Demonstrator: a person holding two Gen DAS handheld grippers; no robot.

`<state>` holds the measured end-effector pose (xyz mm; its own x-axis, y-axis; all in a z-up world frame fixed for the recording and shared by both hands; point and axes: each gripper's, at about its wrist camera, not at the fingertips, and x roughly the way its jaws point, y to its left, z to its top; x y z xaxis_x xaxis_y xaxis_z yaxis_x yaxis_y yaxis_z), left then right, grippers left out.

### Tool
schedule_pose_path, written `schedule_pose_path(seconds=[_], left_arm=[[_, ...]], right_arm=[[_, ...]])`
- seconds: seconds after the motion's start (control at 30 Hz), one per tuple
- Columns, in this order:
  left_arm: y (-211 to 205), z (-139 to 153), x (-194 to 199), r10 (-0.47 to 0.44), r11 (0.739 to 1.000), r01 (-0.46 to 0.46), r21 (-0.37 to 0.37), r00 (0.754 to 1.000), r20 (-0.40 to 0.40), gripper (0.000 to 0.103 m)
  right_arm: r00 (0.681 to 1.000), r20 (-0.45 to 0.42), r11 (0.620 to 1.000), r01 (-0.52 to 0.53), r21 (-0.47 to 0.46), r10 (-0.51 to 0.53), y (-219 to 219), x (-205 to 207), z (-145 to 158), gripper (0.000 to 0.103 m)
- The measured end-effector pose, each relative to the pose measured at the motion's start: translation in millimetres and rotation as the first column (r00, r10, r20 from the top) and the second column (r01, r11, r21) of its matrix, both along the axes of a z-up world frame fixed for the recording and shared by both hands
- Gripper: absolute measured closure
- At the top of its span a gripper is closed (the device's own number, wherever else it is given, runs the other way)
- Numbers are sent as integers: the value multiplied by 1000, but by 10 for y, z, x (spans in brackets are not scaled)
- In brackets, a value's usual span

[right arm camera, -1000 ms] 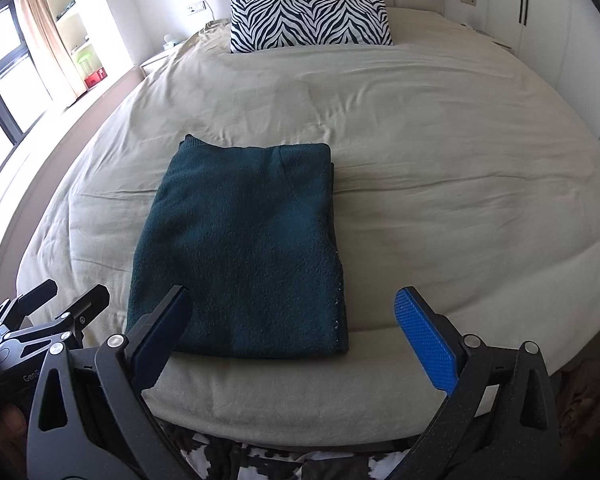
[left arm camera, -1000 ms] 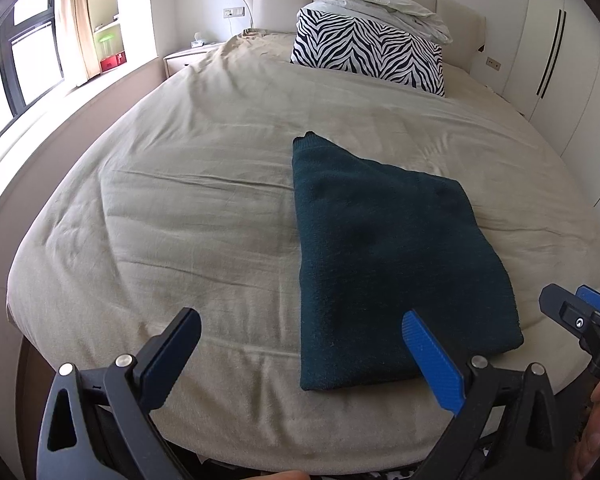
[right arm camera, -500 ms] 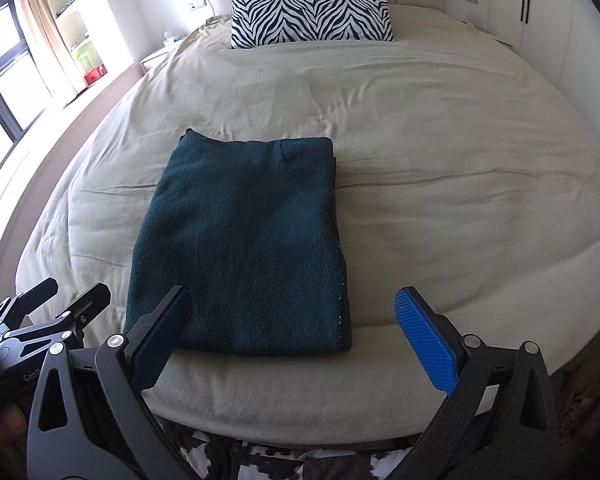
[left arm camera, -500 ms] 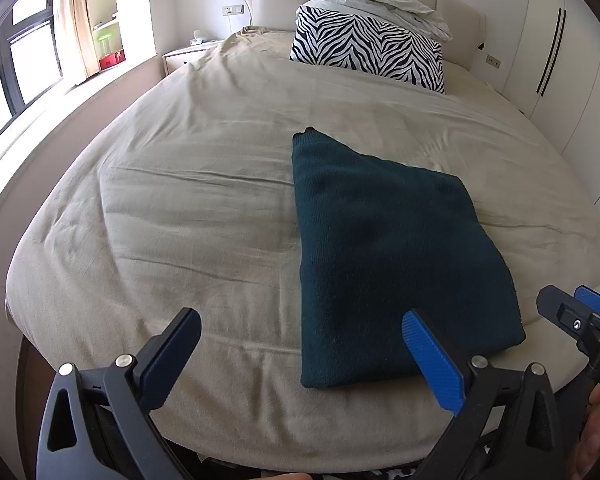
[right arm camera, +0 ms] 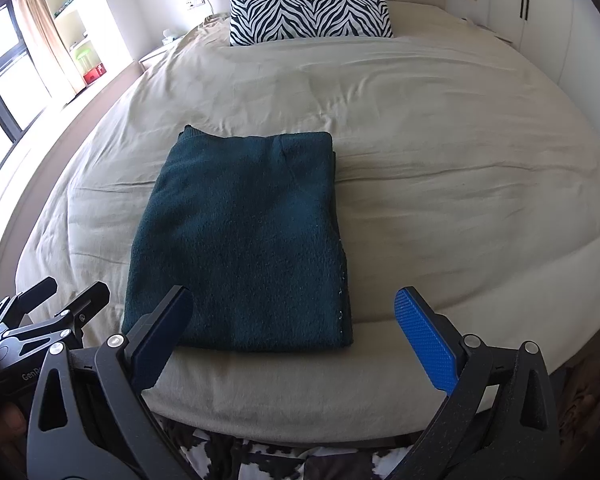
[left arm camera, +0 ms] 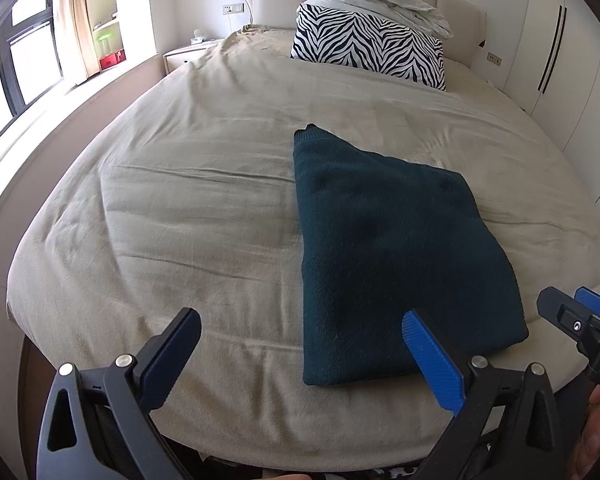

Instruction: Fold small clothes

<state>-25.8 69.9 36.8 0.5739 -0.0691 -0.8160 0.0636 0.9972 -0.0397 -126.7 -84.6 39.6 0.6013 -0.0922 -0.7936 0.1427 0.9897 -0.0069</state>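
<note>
A dark teal knit garment (left arm camera: 388, 256) lies folded into a flat rectangle on the beige bed, near its foot edge; it also shows in the right wrist view (right arm camera: 244, 240). My left gripper (left arm camera: 300, 344) is open and empty, held just off the foot of the bed, left of the garment. My right gripper (right arm camera: 294, 324) is open and empty, held in front of the garment's near edge without touching it. Each gripper shows at the edge of the other's view: the right one (left arm camera: 580, 320), the left one (right arm camera: 52, 312).
The beige bed cover (left arm camera: 180, 208) spreads wide around the garment. A zebra-print pillow (right arm camera: 308, 12) with grey bedding on top stands at the headboard. White wardrobe doors (left arm camera: 572, 52) line the right side, a window and nightstand the left.
Both grippers have drawn slightly closer to the bed and tilted a little; the garment lies unmoved and both stay open.
</note>
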Motion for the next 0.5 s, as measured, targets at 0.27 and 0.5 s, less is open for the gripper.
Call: schedule_pose_path(seconds=[0.27, 0.5], left_arm=[[7, -14, -5, -2, 1000, 2, 2, 1000, -1, 0], [4, -15, -8, -1, 1000, 1, 3, 1000, -3, 0]], right_arm=[[1000, -1, 1000, -1, 2, 1, -13, -5, -6, 0], [1000, -6, 1000, 0, 3, 0, -21, -17, -29, 0]])
